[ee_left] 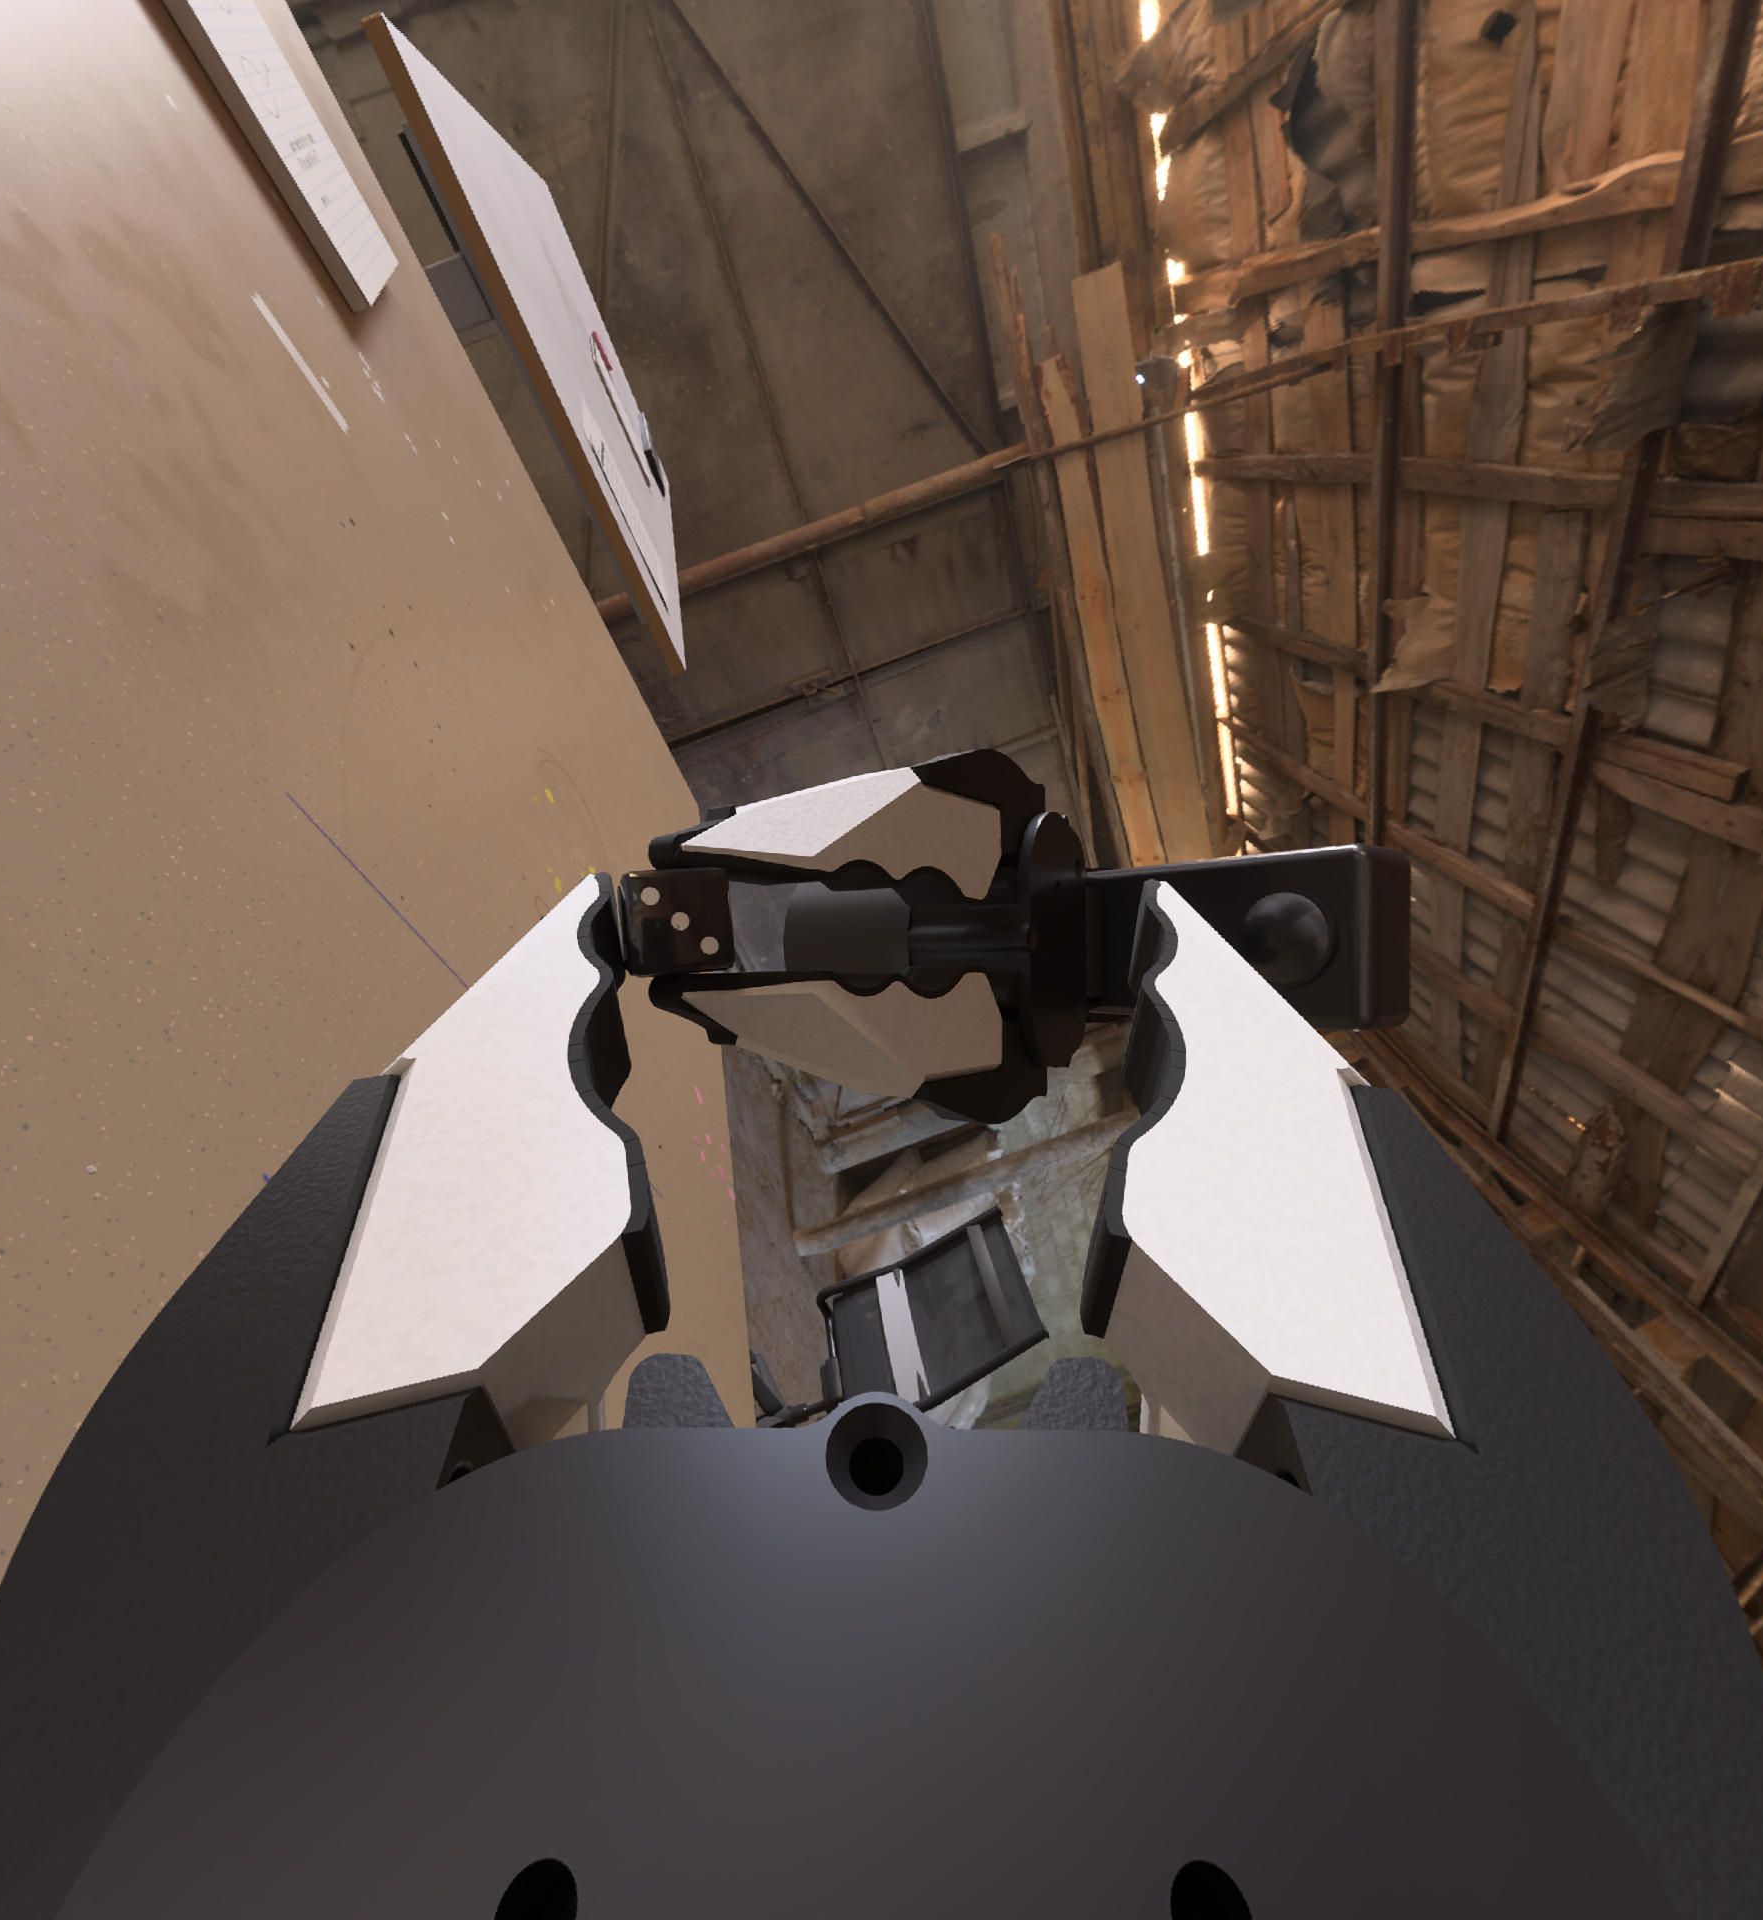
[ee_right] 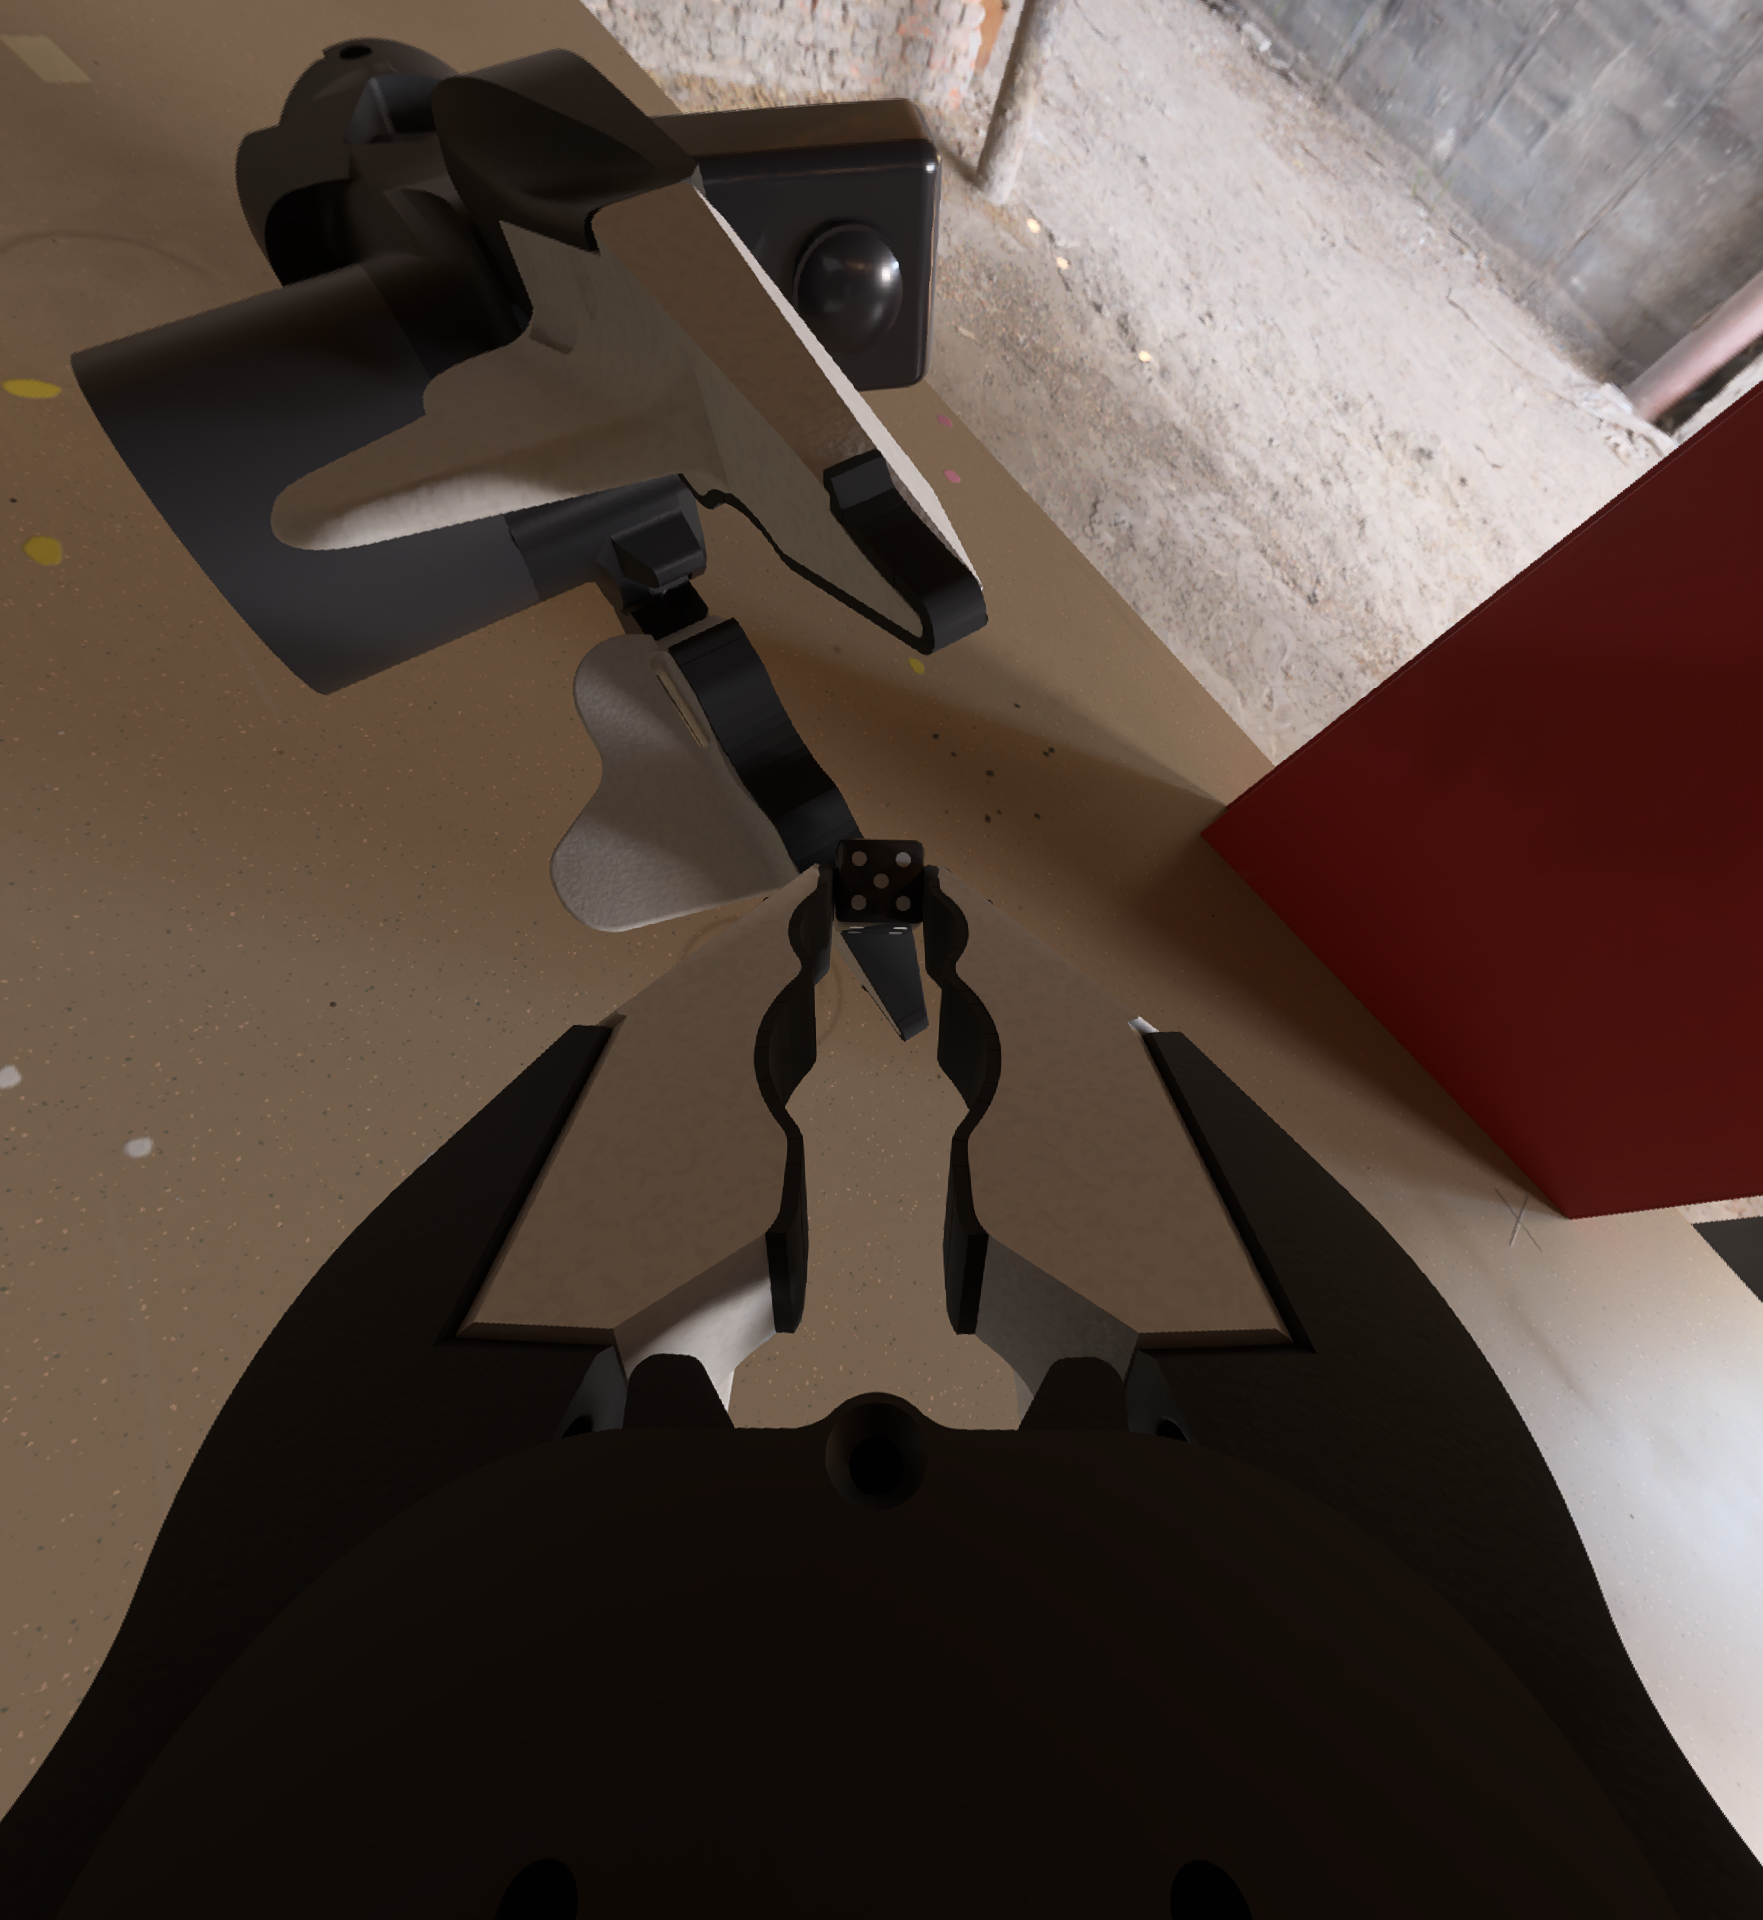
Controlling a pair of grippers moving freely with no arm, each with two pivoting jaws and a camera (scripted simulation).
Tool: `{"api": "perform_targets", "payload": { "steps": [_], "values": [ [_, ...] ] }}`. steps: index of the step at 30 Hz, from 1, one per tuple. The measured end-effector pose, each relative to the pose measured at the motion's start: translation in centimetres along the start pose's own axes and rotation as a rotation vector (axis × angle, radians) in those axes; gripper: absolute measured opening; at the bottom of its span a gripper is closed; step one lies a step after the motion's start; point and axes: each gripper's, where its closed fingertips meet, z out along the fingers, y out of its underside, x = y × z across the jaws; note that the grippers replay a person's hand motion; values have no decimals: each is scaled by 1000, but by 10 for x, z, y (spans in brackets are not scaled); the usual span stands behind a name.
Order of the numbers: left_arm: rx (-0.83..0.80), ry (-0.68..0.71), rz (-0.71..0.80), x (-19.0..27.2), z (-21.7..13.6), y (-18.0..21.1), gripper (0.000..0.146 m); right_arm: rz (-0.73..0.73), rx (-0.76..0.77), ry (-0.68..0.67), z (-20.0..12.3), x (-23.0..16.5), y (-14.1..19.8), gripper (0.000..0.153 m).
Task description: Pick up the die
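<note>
The die (ee_right: 879, 881) is black with white pips. My right gripper (ee_right: 877, 896) is shut on it, one fingertip on each side, above the tan table (ee_right: 181, 935). In the left wrist view the die (ee_left: 674, 923) sits between the right gripper's white fingers (ee_left: 835, 831), which point left toward the table (ee_left: 181, 623). My left gripper (ee_left: 877, 914) is open wide and empty. Its left fingertip (ee_left: 602, 935) is right beside the die; I cannot tell if they touch. The left gripper (ee_right: 887, 732) also shows in the right wrist view, its jaws spread just beyond the die.
A dark red box (ee_right: 1542, 831) stands on the table to the right of the die. A white board (ee_left: 544, 343) and a lined notepad (ee_left: 295, 135) lie farther along the table. The table's edge (ee_right: 1064, 623) runs close behind the grippers.
</note>
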Motion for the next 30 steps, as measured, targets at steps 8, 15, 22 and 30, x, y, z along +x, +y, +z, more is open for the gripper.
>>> {"api": "perform_targets", "payload": {
  "steps": [8, 15, 22, 30],
  "values": [
    [-12, -22, 5, -3, 2, 2, 101, -9, -19, 2, 1, -1, 3, 17],
    [-34, -44, -9, -9, 1, 3, 97, -21, -28, 4, 3, -2, 6, 17],
    [-51, -74, -13, -14, 2, 5, 99, -31, -52, 4, 7, -4, 10, 17],
    [-60, -93, -22, -16, 2, 6, 102, -63, -81, 19, 8, -5, 13, 17]
  ]
}}
